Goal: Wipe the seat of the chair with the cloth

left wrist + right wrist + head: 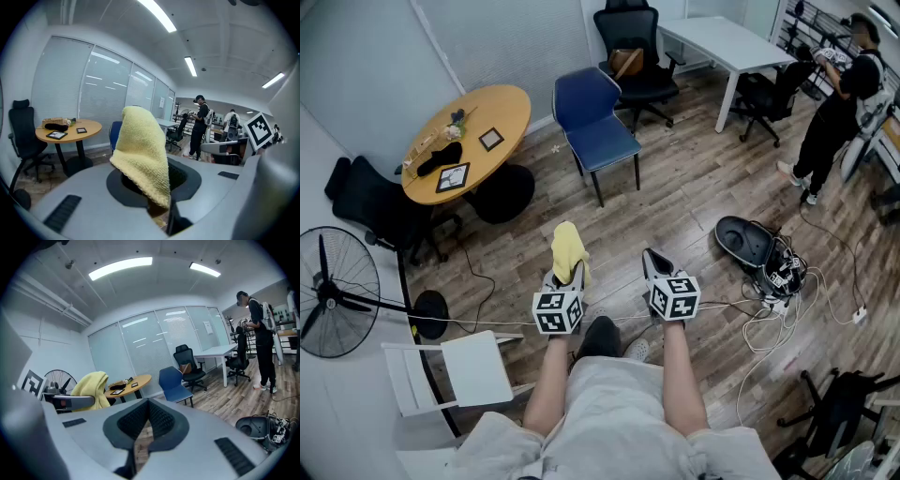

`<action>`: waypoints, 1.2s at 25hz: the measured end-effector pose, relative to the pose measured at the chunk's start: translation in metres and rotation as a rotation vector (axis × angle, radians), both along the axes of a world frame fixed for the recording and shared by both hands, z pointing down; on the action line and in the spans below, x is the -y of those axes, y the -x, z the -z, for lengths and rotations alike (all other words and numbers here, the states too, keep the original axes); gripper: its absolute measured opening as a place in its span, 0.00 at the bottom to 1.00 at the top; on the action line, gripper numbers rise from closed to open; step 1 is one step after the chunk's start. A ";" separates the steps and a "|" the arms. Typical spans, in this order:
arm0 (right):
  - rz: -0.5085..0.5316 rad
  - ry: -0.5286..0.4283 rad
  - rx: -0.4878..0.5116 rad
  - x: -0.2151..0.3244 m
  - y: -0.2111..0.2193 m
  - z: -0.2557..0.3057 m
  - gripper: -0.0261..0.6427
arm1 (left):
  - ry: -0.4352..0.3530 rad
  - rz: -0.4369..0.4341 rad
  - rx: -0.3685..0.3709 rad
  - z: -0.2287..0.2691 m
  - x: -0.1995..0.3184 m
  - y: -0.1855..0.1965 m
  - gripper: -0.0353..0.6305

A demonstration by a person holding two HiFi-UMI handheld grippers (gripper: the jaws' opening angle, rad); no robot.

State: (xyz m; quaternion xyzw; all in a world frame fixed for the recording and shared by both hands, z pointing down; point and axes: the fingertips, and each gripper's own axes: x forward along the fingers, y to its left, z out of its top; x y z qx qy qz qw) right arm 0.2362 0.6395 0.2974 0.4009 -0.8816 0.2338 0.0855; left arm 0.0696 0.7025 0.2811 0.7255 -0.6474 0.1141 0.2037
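Your left gripper (pixel 566 277) pinches the yellow cloth (pixel 568 246), and most of it flops loose over the jaws. Right gripper (pixel 657 264) is closed on nothing. The blue chair (pixel 602 141) is well ahead, near the round table (pixel 469 141). Risk: the grip looks thin, so wiping drag could pull the cloth free.
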 end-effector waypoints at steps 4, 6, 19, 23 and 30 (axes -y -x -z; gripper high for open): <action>-0.016 -0.013 -0.002 0.013 0.000 0.004 0.07 | -0.011 0.006 0.000 0.004 0.009 0.009 0.17; -0.012 -0.015 -0.008 0.017 0.002 0.004 0.07 | -0.014 0.013 -0.002 0.003 0.012 0.013 0.17; 0.026 0.029 0.045 0.082 0.020 -0.009 0.07 | 0.004 -0.003 -0.011 -0.013 0.085 0.033 0.17; -0.016 0.062 0.076 0.135 0.036 -0.017 0.07 | 0.008 -0.033 -0.027 -0.017 0.137 0.056 0.17; -0.019 0.109 0.010 0.236 0.094 -0.033 0.07 | 0.039 -0.036 -0.085 -0.030 0.255 0.122 0.17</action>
